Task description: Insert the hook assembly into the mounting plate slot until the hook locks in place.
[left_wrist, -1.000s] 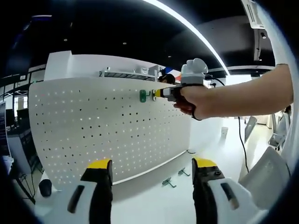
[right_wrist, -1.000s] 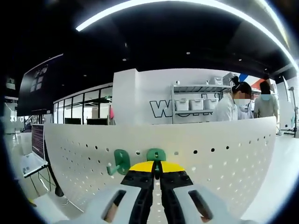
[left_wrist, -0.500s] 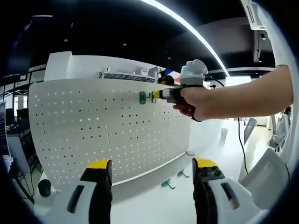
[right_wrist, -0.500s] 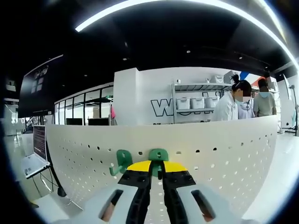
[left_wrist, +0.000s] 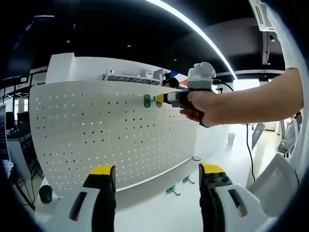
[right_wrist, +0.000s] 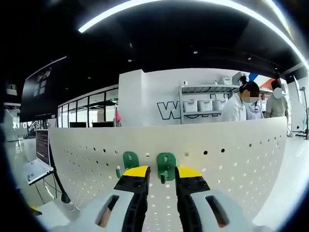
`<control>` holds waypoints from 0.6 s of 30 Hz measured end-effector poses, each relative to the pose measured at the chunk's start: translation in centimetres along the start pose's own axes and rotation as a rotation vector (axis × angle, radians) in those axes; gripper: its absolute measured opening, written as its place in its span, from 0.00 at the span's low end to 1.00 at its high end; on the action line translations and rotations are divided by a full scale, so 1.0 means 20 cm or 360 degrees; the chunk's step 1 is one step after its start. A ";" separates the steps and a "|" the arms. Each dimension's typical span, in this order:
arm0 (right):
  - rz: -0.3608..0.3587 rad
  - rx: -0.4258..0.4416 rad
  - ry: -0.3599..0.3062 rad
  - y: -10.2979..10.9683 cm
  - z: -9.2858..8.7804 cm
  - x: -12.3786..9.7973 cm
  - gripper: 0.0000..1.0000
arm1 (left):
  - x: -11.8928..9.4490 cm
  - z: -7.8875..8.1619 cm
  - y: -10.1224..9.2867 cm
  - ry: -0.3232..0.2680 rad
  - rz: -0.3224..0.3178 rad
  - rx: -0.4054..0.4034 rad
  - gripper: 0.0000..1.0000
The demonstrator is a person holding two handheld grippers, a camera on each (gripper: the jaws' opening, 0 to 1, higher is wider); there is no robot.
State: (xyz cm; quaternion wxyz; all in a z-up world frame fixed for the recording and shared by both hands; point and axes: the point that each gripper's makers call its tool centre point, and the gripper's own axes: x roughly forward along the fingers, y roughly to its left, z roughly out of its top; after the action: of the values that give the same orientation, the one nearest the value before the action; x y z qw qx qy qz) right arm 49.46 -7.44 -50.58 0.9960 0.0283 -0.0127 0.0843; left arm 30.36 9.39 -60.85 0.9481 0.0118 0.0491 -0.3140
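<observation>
The step in hand looks like the release after seating: in the right gripper view the right tool (right_wrist: pixel 161 173) stands at the white pegboard (right_wrist: pixel 231 159) with its yellow-tipped jaws apart, one on each side of a green hook (right_wrist: pixel 166 166) that sits flat against the board near its top edge. A second green hook (right_wrist: pixel 129 161) hangs on the board just beside the first, toward the laptop (right_wrist: pixel 36 166) end of the board. The hook between the jaws has its flat plate upright, long axis running up and down the board, and its arm seems to point out from the board toward the camera and curl upward, though the fisheye and the jaws hide the tip, so this is only a fair guess. Whether it has truly locked cannot be told from here. The next move likely calls for drawing the right tool straight back from the board without brushing the hook, then checking that it holds. In the left gripper view the left tool (left_wrist: pixel 157 186) hovers well apart from the board's lower edge, jaws wide and holding nothing, above a white surface (left_wrist: pixel 159 212) where spare hooks (left_wrist: pixel 171 190) lie near the board's foot.
</observation>
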 end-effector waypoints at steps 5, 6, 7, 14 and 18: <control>0.0000 -0.0005 0.0004 -0.01 0.00 0.00 0.20 | 0.00 0.00 0.00 -0.0001 -0.0001 0.0000 0.72; -0.0001 -0.0004 0.0006 -0.01 0.00 0.00 0.20 | 0.00 0.00 0.00 0.0001 0.0000 0.0003 0.72; 0.0000 0.0003 0.0006 -0.01 -0.01 0.00 0.20 | 0.00 0.00 0.00 0.0001 0.0000 0.0003 0.72; 0.0075 -0.0009 0.0018 -0.01 -0.01 -0.02 0.20 | 0.00 -0.01 -0.01 0.0003 -0.0006 0.0004 0.72; 0.0139 0.0050 0.0017 -0.01 -0.02 -0.03 0.20 | 0.01 -0.02 -0.01 0.0004 -0.0009 -0.0001 0.72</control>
State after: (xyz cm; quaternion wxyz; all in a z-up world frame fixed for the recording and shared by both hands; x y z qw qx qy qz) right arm 48.84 -7.71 -51.05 0.9908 0.0428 -0.0074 0.1282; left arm 30.29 9.15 -61.20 0.9471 0.0118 0.0503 -0.3167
